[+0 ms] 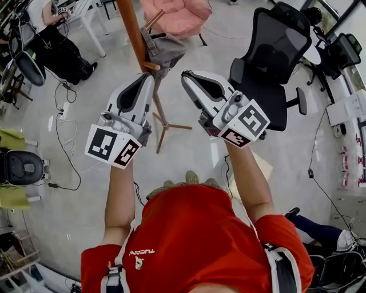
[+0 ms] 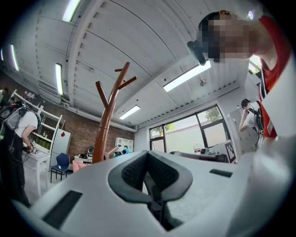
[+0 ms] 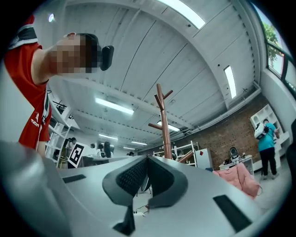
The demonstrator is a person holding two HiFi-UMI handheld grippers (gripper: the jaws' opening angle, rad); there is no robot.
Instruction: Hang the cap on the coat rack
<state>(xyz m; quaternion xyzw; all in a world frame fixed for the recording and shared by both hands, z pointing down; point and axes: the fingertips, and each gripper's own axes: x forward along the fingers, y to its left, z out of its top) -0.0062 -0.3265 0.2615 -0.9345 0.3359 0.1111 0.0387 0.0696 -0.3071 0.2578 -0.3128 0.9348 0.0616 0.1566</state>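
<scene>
Closest to the head camera, a person's red shirt (image 1: 194, 246) fills the lower frame, with both bare forearms reaching forward. At the end of the left arm, the left hand-held gripper (image 1: 147, 81) has its jaws pressed together with nothing between them; the left gripper view shows its dark pads (image 2: 134, 171) meeting. Beside it, a little apart, the right hand-held gripper (image 1: 189, 79) is likewise closed and empty, its jaws touching at the tip. Just beyond both tips stands the wooden coat rack (image 1: 132, 34) on its splayed feet on the grey floor (image 1: 189, 149). The grey cap (image 1: 164, 48) hangs on the rack, against the pole above a short peg, clear of both grippers. Farther off, a black office chair (image 1: 269, 63) sits right of the rack, and a pink armchair (image 1: 180, 14) lies behind.
</scene>
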